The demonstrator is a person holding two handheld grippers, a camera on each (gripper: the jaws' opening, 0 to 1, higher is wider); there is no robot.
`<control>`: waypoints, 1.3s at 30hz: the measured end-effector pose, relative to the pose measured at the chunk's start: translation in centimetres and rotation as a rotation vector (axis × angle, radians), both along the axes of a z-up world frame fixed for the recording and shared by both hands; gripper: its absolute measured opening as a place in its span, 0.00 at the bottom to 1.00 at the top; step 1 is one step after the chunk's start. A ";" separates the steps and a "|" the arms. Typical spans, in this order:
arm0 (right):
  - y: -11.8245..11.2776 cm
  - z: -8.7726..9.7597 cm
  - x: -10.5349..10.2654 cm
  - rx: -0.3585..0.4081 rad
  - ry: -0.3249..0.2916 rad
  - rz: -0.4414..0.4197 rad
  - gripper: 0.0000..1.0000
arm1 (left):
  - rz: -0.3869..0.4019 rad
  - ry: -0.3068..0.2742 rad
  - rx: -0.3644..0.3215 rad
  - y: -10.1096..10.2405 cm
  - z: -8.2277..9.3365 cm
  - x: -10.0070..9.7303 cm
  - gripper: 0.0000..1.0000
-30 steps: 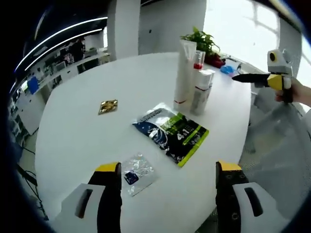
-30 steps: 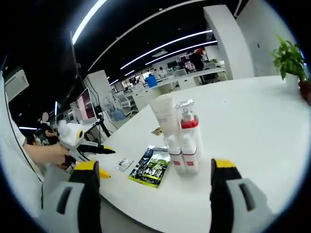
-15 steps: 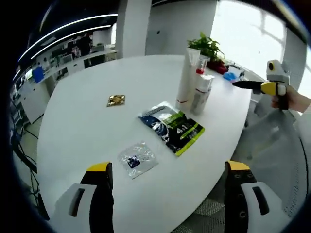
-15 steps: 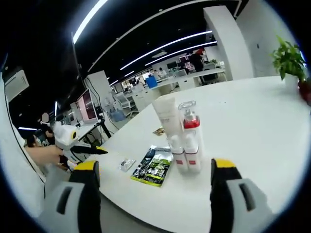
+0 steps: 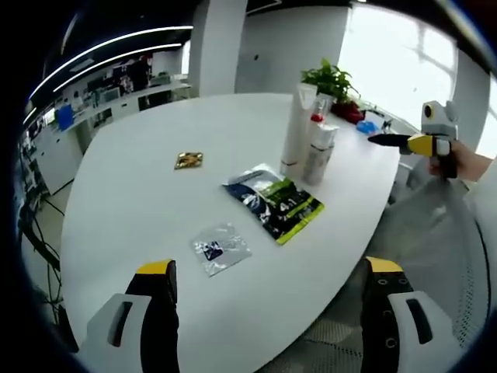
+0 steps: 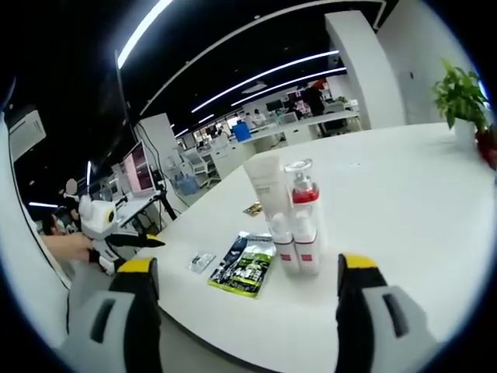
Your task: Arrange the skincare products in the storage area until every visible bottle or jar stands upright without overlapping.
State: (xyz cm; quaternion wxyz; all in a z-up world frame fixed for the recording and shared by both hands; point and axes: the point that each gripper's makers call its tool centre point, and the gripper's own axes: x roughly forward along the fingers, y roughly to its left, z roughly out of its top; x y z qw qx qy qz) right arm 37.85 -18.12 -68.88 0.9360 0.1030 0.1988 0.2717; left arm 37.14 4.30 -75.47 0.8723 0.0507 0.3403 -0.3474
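Note:
On the round white table (image 5: 147,194) a tall white tube (image 5: 296,132), a clear pump bottle with a red band (image 5: 315,124) and a white bottle with a red base (image 5: 320,154) stand upright, close together. The same group shows in the right gripper view: the tube (image 6: 265,196), the pump bottle (image 6: 302,203) and small bottles (image 6: 308,247). A dark blue and green sachet (image 5: 274,201) lies flat beside them. My left gripper (image 5: 268,307) is open off the near edge, holding nothing. My right gripper (image 6: 245,299) is open, well short of the bottles.
A small clear packet (image 5: 220,249) and a gold packet (image 5: 189,160) lie flat on the table. A potted plant (image 5: 329,79) stands at the far edge. The other gripper (image 5: 419,140) hangs off the table's right side. Office desks lie beyond.
The left gripper's view has drawn back from the table, so the things look smaller and farther. In the right gripper view the other gripper has slid further left. Nothing on the table has moved.

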 end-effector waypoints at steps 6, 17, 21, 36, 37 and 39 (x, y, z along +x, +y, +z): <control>0.4 -0.4 -0.1 -0.019 0.012 0.020 0.94 | 0.006 0.004 0.004 0.1 -0.1 0.1 0.97; 0.2 -0.4 -0.1 -0.001 0.021 0.009 0.93 | -0.027 0.025 0.031 0.2 -1.0 0.7 0.93; 0.1 -0.4 0.0 0.005 0.024 0.003 0.93 | -0.069 0.025 0.070 0.4 -1.8 1.4 0.91; -0.1 -0.6 0.0 -0.008 0.029 -0.010 0.92 | -0.120 0.025 0.189 1.7 -4.6 4.0 0.70; -0.1 -0.6 0.0 -0.010 0.029 -0.012 0.92 | -0.118 0.024 0.191 1.8 -4.7 4.3 0.69; -0.1 -0.6 0.0 -0.011 0.029 -0.014 0.92 | -0.118 0.019 0.196 1.7 -4.8 4.5 0.67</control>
